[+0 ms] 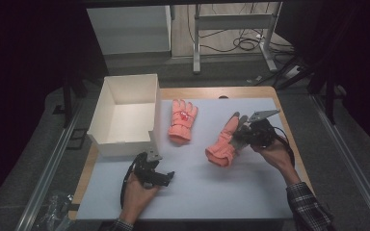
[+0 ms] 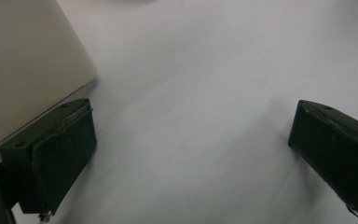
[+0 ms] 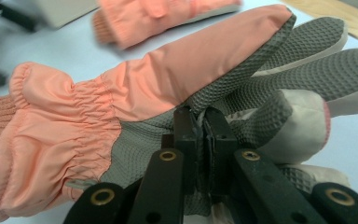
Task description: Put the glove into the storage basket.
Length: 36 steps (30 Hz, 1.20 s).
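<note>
a: dim room, pale counter (image 1: 197,187). why is that glove (image 1: 224,142) tilted up?
b: the right tongs (image 1: 241,132) pinch its palm, lifting it. the left tongs (image 1: 166,177) wait open beside the box (image 1: 125,115).

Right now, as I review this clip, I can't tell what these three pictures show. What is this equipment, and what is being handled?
A person holds a hand-operated two-jaw gripper in each hand. The high view looks down on the table; each of the other two looks along one gripper's jaws. On the table stand a white box and an orange glove. The right gripper is shut on a second orange glove, pinching its grey palm fabric. The left gripper is open above the bare surface beside the box.
</note>
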Motion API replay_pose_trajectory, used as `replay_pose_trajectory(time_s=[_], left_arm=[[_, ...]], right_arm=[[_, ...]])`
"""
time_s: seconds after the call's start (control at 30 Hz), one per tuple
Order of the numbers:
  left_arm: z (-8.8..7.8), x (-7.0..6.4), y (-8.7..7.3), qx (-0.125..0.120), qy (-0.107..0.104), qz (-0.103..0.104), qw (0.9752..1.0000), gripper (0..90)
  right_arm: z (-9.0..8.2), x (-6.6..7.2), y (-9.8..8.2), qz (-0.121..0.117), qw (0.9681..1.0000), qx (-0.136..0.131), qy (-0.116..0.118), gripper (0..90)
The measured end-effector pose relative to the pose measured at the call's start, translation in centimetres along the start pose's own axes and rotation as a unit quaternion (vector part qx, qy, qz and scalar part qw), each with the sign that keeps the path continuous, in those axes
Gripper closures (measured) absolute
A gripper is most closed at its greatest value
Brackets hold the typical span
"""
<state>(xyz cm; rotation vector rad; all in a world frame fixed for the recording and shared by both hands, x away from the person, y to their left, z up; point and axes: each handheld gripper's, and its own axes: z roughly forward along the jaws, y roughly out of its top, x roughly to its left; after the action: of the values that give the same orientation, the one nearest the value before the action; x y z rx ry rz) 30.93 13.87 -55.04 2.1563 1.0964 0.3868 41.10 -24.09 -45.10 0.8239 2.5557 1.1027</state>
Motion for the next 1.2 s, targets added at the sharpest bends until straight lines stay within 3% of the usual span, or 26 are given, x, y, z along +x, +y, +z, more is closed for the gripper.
replay_pose_trajectory(time_s=[0.1, 0.2, 0.3, 0.33, 0.4, 0.43, 0.47, 0.5, 0.6, 0.63, 0.8, 0.97, 1.0, 1.1, 1.2], left_arm=[[0.0, 0.0, 0.0, 0.0, 0.0, 0.0, 1.0, 0.9], [0.0, 0.0, 0.0, 0.0, 0.0, 0.0, 1.0, 0.9], [0.0, 0.0, 0.0, 0.0, 0.0, 0.0, 1.0, 0.9], [0.0, 0.0, 0.0, 0.0, 0.0, 0.0, 1.0, 0.9], [0.0, 0.0, 0.0, 0.0, 0.0, 0.0, 1.0, 0.9], [0.0, 0.0, 0.0, 0.0, 0.0, 0.0, 1.0, 0.9], [0.0, 0.0, 0.0, 0.0, 0.0, 0.0, 1.0, 0.9], [0.0, 0.0, 0.0, 0.0, 0.0, 0.001, 1.0, 0.9], [0.0, 0.0, 0.0, 0.0, 0.0, 0.001, 1.0, 0.9], [0.0, 0.0, 0.0, 0.0, 0.0, 0.0, 1.0, 0.9], [0.0, 0.0, 0.0, 0.0, 0.0, 0.0, 1.0, 0.9], [0.0, 0.0, 0.0, 0.0, 0.0, 0.0, 1.0, 0.9], [0.0, 0.0, 0.0, 0.0, 0.0, 0.0, 1.0, 0.9], [0.0, 0.0, 0.0, 0.0, 0.0, 0.0, 1.0, 0.9], [0.0, 0.0, 0.0, 0.0, 0.0, 0.0, 1.0, 0.9]], right_arm=[[0.1, 0.5, -0.3, -0.027, 0.9993, 0.007, 0.026, 84.7], [0.5, 1.2, -0.3, -0.057, 0.9964, 0.015, 0.061, 84.7], [0.8, 1.5, -0.3, -0.072, 0.9942, 0.019, 0.078, 84.7], [1.2, 2.0, -0.3, -0.092, 0.9898, 0.026, 0.106, 84.6], [1.7, 2.3, -0.2, -0.116, 0.9849, 0.035, 0.124, 84.6], [1.7, 2.3, -0.2, -0.116, 0.9849, 0.035, 0.124, 84.6], [2.3, 2.7, -0.2, -0.135, 0.9802, 0.042, 0.138, 84.6], [2.6, 2.8, -0.2, -0.144, 0.9778, 0.043, 0.146, 84.5], [3.3, 3.0, -0.1, -0.158, 0.9723, 0.046, 0.165, 84.5], [3.4, 3.0, -0.1, -0.161, 0.9718, 0.047, 0.165, 84.4], [4.9, 2.9, -0.4, -0.168, 0.9727, 0.065, 0.146, 81.5], [4.9, 2.6, -0.5, -0.153, 0.9764, 0.052, 0.143, 75.3], [4.5, 2.5, -0.3, -0.145, 0.979, 0.038, 0.138, 75.2], [4.0, 2.2, 0.0, -0.132, 0.981, 0.024, 0.14, 74.5], [3.2, 1.7, 0.8, -0.107, 0.986, 0.005, 0.127, 70.1]])
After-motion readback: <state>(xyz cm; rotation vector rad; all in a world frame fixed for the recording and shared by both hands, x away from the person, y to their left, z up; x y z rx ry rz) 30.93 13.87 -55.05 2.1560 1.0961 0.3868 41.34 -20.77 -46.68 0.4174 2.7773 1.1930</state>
